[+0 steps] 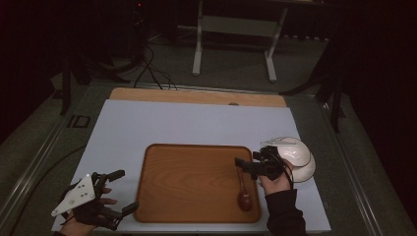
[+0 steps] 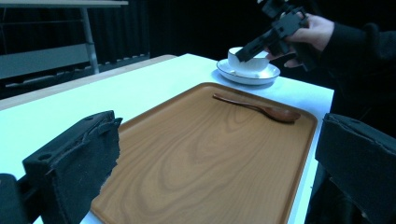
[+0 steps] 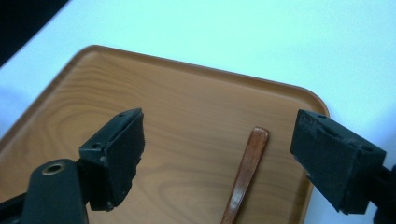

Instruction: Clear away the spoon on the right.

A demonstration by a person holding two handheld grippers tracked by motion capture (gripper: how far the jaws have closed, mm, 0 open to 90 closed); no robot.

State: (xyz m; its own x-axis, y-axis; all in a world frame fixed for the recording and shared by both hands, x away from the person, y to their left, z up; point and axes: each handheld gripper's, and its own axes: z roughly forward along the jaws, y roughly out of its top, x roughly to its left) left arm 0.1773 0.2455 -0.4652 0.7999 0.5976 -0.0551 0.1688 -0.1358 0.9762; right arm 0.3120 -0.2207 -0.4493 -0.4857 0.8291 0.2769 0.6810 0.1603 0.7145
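Dark room, black curtains behind; a white-topped table (image 1: 147, 123) takes up the middle of the high view. On it lies a wooden tray (image 1: 192, 182), wide side toward the person. Just off the tray's right edge stands a white bowl on a saucer (image 1: 295, 157), not on the tray.

Wooden spoon (image 1: 242, 191) lies flat on the tray, near its right rim. Long axis runs near to far across the tray: bowl end toward the person, handle tip pointing away, slightly left.

Right gripper (image 1: 251, 166) hangs above the spoon's handle end, jaws wide apart, nothing between them; in the right gripper view the handle (image 3: 245, 175) sits between the two jaws, below them, untouched. Left gripper (image 1: 118, 191) rests off the tray's near left corner, jaws spread, idle.

Judgement: the spoon looks placed and let go, so that part reads as done. Bowl and saucer not yet on the tray; likely what remains.
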